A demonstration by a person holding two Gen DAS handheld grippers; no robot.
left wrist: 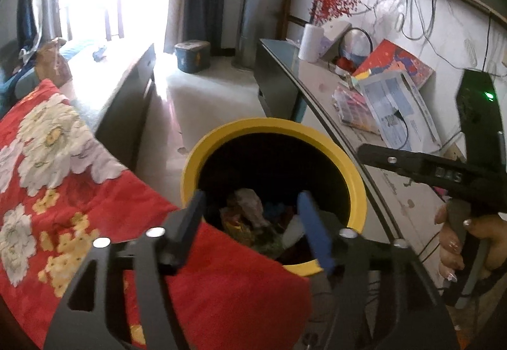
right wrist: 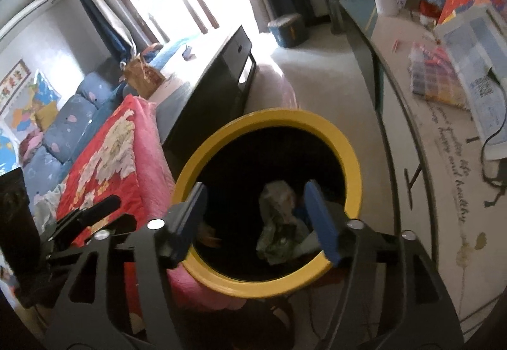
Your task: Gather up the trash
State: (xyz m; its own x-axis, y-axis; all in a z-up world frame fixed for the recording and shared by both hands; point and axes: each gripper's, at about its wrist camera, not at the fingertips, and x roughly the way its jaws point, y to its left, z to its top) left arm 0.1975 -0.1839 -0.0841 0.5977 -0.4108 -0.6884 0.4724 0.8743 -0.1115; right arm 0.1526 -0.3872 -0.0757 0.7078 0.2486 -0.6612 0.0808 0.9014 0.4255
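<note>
We hold both tongs, left (left wrist: 250, 220) and right (right wrist: 253, 217), wide apart and empty, over the yellow bin (left wrist: 221, 140); crumpled trash (right wrist: 279, 217) lies inside, below their tips.

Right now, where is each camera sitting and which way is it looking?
Left wrist view: sits on the left gripper, looking down into the yellow bin beside the red blanket; its open jaws show, plus the right gripper's handle in a hand.
Right wrist view: sits on the right gripper, looking down into the same bin; its open jaws show, with the left gripper's body at the left edge.
Both share: bin, crumpled trash inside, blanket, long table.
</note>
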